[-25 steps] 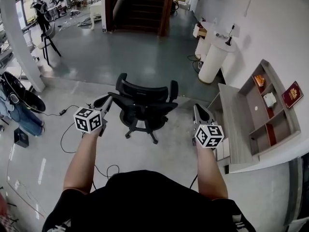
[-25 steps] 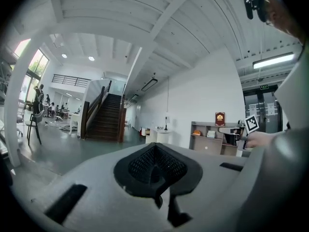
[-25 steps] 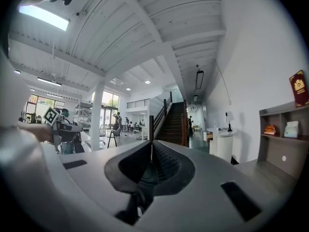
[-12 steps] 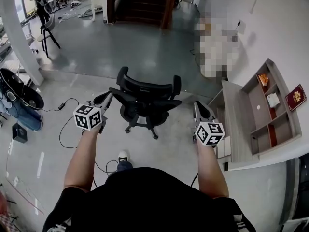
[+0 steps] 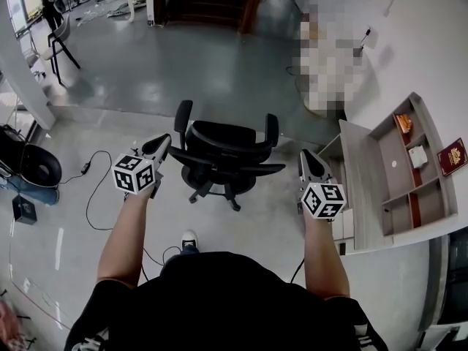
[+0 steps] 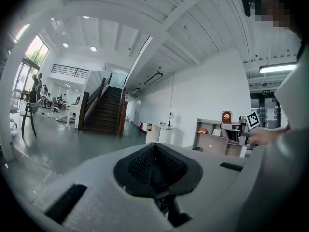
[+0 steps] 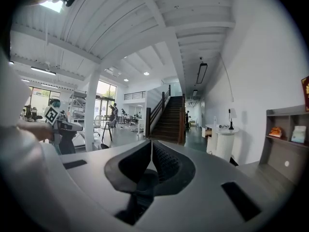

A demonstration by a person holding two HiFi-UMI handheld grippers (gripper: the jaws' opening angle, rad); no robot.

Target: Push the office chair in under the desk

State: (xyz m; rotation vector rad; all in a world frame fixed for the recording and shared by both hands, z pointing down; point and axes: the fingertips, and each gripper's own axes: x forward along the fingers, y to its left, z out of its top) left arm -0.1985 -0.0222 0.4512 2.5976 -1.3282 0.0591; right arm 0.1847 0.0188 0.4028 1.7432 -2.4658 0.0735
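Both claws are sitting fully shut and gripping nothing: left claw (image 5: 162, 143) just left of the chair (image 5: 227, 148), right claw (image 5: 307, 156) just right of it, neither touching it. The chair is standing out on the open floor, left of the surface (image 5: 358, 185) and not under it at all.

Risks I'm seeing:
- Shut tips are giving a narrow contact. Pushing on an armrest or the curved back is likely to slip off, or spin the seat rather than roll the base.
- It needs to go sideways towards the surface. An off-centre push is likely to send it rolling wide.
- Armrests may be sitting too high and hit the surface's edge. Can't tell the clearance from here.
- Something pale (image 5: 341, 225) is showing below the surface's near end. Can't tell what it is, but it may be blocking the leg space.

Around:
- Shelf unit (image 5: 420, 196) on the surface, holding small items and a red book (image 5: 452, 156). A hard bump is risking those.
- Black cable (image 5: 93, 196) is trailing on the floor to the left, wheel snag if the chair drifts that way.
- Person's shoe (image 5: 189, 238) is close behind the chair's base.
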